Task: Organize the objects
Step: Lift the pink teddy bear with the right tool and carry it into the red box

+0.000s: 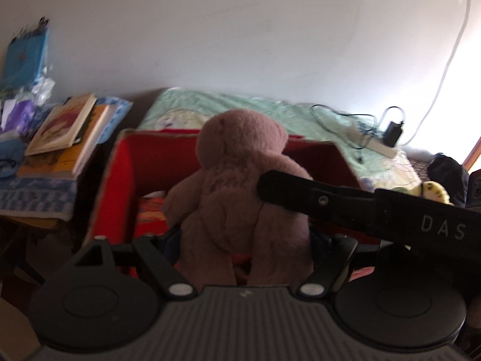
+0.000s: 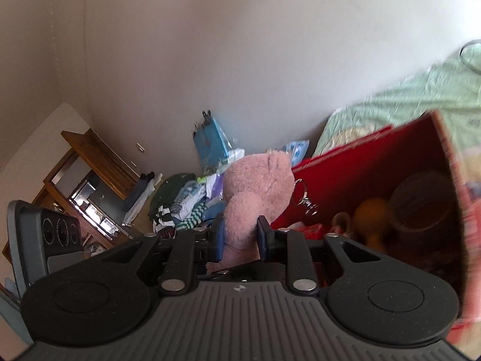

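- The only writing I could read was "DAS" in pale letters on the black arm of the right gripper (image 1: pixel 375 210), which crossed the left wrist view.
- The pink teddy bear (image 1: pixel 240 186) was held up over the front edge of the red box (image 1: pixel 120 180), with its back to the left camera.
- My left gripper (image 1: pixel 246 240) was squeezed on the bear's lower body, one blue pad on each side.
- My right gripper (image 2: pixel 239 237) was clenched on a soft part of the bear (image 2: pixel 255 192), with its blue fingers (image 2: pixel 219 237) pressed into the fur.
- Only the left view showed the stack of books (image 1: pixel 63 138) on a small table left of the box.
- Only the left view showed the black charger (image 1: pixel 393 132) and white power strip (image 1: pixel 372 141) on the green bed sheet (image 1: pixel 240 105) behind the box.
- It also showed a yellow soft toy (image 1: pixel 433 192) to the right of the box.
- Only the right view looked inside the box (image 2: pixel 375 162). I saw a brown round thing (image 2: pixel 421 204) and an orange toy (image 2: pixel 372 216) in there, too blurry to name.
- Only the right view showed the pile of clothes (image 2: pixel 183 201) and the wooden cabinet (image 2: pixel 90 168) beyond the bear, away from the box.
- Both views showed the blue bag (image 2: pixel 210 141) against the wall.
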{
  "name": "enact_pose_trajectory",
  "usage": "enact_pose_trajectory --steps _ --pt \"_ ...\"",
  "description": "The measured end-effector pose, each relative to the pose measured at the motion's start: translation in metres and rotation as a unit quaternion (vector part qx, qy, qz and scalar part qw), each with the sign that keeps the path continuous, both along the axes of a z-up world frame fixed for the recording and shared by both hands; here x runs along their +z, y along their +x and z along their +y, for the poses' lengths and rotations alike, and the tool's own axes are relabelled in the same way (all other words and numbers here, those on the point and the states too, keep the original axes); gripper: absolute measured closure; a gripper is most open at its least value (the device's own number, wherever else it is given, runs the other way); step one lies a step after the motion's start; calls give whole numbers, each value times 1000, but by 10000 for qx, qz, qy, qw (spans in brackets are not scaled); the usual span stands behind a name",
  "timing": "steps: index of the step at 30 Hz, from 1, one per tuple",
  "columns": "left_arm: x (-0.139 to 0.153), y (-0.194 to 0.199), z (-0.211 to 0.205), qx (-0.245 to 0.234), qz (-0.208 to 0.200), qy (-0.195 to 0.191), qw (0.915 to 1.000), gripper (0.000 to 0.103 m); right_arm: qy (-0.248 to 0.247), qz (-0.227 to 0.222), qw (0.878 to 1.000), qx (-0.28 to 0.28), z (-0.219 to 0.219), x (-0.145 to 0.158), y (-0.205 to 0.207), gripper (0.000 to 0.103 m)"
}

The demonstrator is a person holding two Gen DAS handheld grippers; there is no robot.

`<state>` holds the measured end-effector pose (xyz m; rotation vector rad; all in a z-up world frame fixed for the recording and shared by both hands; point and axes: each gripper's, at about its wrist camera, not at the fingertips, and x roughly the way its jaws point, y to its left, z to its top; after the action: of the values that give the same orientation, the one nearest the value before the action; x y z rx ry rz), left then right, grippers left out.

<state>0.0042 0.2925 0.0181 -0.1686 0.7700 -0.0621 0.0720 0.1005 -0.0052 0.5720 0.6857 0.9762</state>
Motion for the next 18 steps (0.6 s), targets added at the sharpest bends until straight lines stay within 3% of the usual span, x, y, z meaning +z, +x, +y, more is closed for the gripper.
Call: enact_pose_trajectory --steps 6,9,13,15,18 --pt "-22 16 35 8 251 106 9996 25 -332 84 9994 -52 36 -12 4 79" --pt "-33 24 42 -14 371 249 9990 25 -465 392 9981 -125 47 -25 13 79" --pt "-36 24 39 -213 237 633 9975 26 -992 553 9935 -116 64 -37 16 79" --pt "-37 23 39 -262 228 687 9970 26 -1176 384 9922 -161 71 -35 13 79" --pt "-35 19 41 -398 201 605 9972 24 -1197 571 9910 -155 69 -38 14 76"
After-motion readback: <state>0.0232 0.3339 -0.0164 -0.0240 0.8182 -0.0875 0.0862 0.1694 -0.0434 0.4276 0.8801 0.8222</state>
